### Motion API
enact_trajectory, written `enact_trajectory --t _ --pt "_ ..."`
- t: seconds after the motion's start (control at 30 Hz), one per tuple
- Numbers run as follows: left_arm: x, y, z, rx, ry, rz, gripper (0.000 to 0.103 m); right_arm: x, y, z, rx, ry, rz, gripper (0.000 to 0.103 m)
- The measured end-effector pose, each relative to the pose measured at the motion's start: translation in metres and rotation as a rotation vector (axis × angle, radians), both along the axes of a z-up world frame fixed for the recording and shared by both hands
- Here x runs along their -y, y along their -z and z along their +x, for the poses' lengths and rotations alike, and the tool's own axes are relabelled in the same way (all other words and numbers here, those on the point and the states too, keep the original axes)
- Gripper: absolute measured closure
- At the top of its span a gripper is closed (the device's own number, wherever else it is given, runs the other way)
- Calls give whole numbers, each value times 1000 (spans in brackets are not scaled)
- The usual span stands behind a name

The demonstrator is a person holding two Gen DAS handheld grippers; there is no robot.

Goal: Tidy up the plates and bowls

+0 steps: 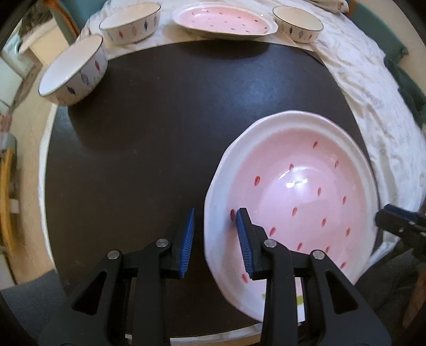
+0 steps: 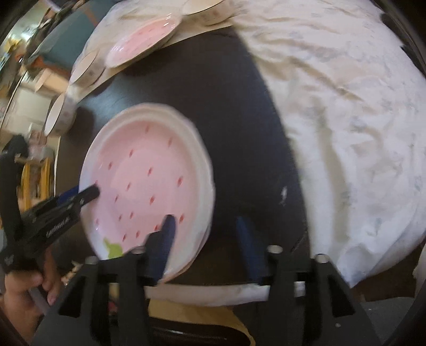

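Straddling the left rim of the near pink plate (image 1: 293,191), lower right of the left wrist view: left gripper (image 1: 215,242), jaws narrowly parted, one blue pad over the dark tabletop (image 1: 159,119), the other over the plate's white border. Hard to tell whether either pad actually presses the rim; no firm clamp visible. Plate resting on at least one more like it, stacked edges showing at its right side in the right wrist view.

Over on that view, blurred: right gripper (image 2: 205,239) at bottom centre, jaws about half open and clear of the plate, left pad above the pink surface, right pad above the dark table. Nothing pinched between them.

Sitting along the top of the left wrist view on the white cloth (image 1: 372,106): second pink plate (image 1: 223,20) at top centre, a fish-patterned bowl (image 1: 298,22) just right of it, another bowl (image 1: 130,24) at upper left. Third bowl (image 1: 74,69) further left, at the edge of the dark top.
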State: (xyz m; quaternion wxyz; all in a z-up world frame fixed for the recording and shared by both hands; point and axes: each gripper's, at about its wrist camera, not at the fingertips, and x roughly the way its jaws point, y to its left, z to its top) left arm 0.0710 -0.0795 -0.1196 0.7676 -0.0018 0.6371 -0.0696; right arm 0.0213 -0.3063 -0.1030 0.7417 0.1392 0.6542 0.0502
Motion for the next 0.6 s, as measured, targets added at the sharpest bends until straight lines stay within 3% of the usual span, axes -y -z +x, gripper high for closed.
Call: enact_trajectory --t 0.2,0.33,0.6 --pt "1 3 1 -34 14 -9 74 -3 20 12 -38 -9 58 47" --pt "-6 14 1 -134 -21 -122 73 -12 39 18 -105 -27 102 47" --pt "-6 20 5 -133 -44 -153 72 -35 43 23 -89 -94 50 51"
